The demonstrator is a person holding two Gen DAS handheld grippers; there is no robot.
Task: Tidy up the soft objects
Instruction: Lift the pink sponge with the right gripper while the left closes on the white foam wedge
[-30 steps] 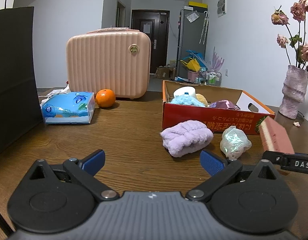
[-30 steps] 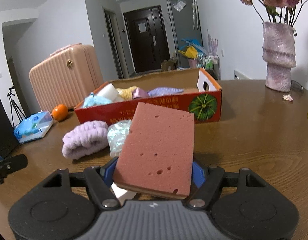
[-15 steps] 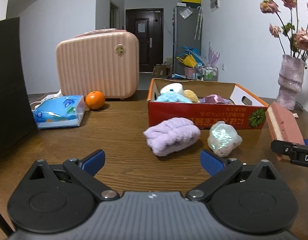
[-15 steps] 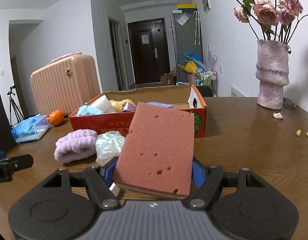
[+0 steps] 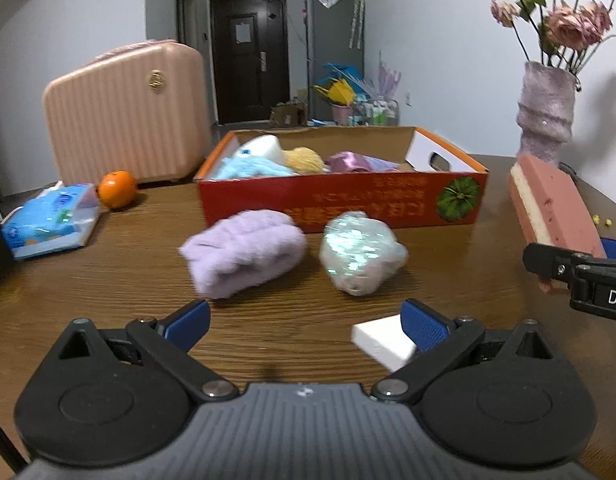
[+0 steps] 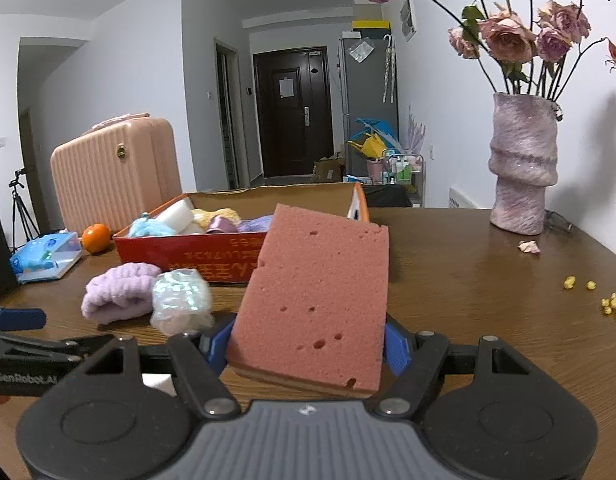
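Sponge between right tool pads

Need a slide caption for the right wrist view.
Right gripper holds a pink sponge upright before the red box of soft items.

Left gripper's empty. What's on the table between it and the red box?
In the left wrist view, a purple fluffy cloth and a shiny wrapped bundle lie between the left gripper and the red box.

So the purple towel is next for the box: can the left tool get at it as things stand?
Probably yes: the left tool is open and empty, and the purple towel lies just ahead on bare table, nothing between.
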